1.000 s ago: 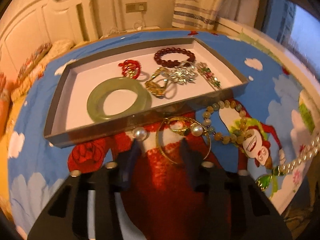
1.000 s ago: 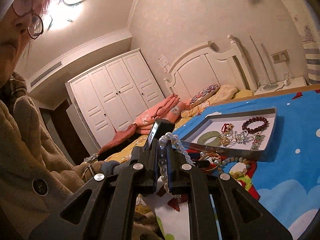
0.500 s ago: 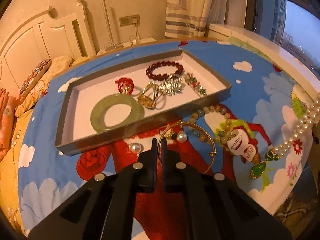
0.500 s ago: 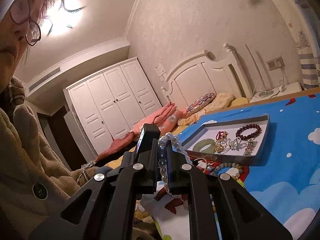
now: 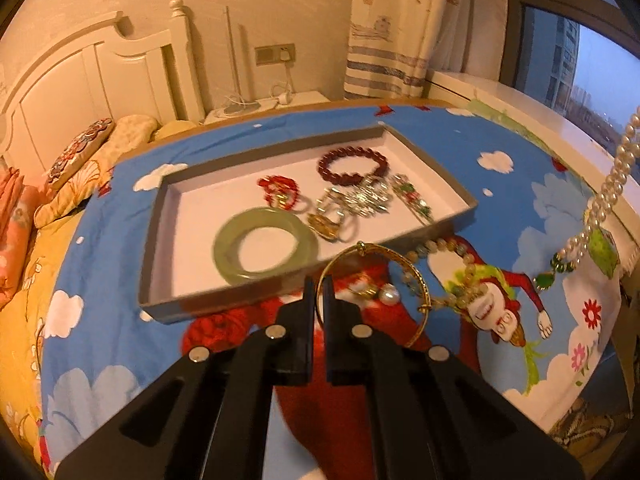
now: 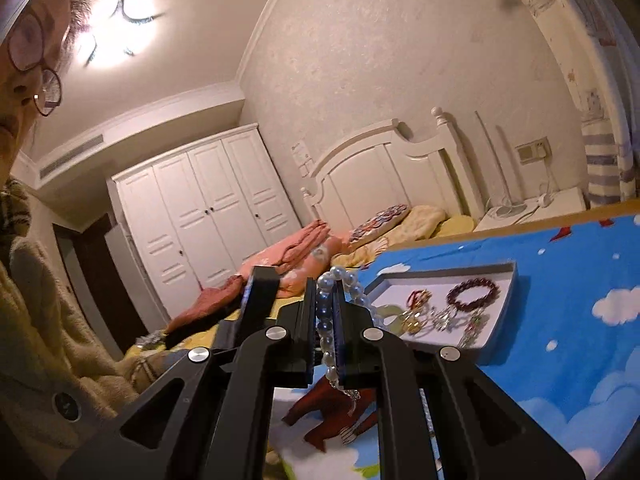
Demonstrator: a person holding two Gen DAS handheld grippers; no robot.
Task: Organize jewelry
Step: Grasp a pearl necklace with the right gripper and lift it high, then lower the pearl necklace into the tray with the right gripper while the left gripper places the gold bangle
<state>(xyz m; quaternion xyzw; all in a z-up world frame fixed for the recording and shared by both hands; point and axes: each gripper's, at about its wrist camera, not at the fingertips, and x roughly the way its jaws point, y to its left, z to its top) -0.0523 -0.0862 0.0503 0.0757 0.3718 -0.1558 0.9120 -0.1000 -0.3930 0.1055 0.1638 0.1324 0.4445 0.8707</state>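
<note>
My left gripper [image 5: 318, 285] is shut on a thin gold bangle [image 5: 416, 276] and holds it lifted just in front of the grey tray [image 5: 224, 300]. The tray holds a green jade bangle [image 5: 266, 245], a dark red bead bracelet [image 5: 353, 168], a red ornament [image 5: 279, 191], silver brooches [image 5: 360, 198] and a gold piece [image 5: 326, 224]. My right gripper [image 6: 325, 292] is shut on a white pearl necklace [image 6: 325, 320]; it hangs at the right in the left wrist view [image 5: 608, 192] with a green pendant [image 5: 543, 280]. A pale bead bracelet [image 5: 452, 248] and a pearl earring [image 5: 387, 294] lie on the cloth.
The table carries a blue cartoon-print cloth [image 5: 500, 208]. A white bed headboard [image 5: 80, 92] and pillows stand to the left. A windowsill [image 5: 520, 100] runs along the right. The person's face and coat fill the left of the right wrist view [image 6: 36, 280].
My left gripper shut on the gold bangle and raised it off the cloth. My right gripper rose with the pearl necklace, lifting its pendant higher.
</note>
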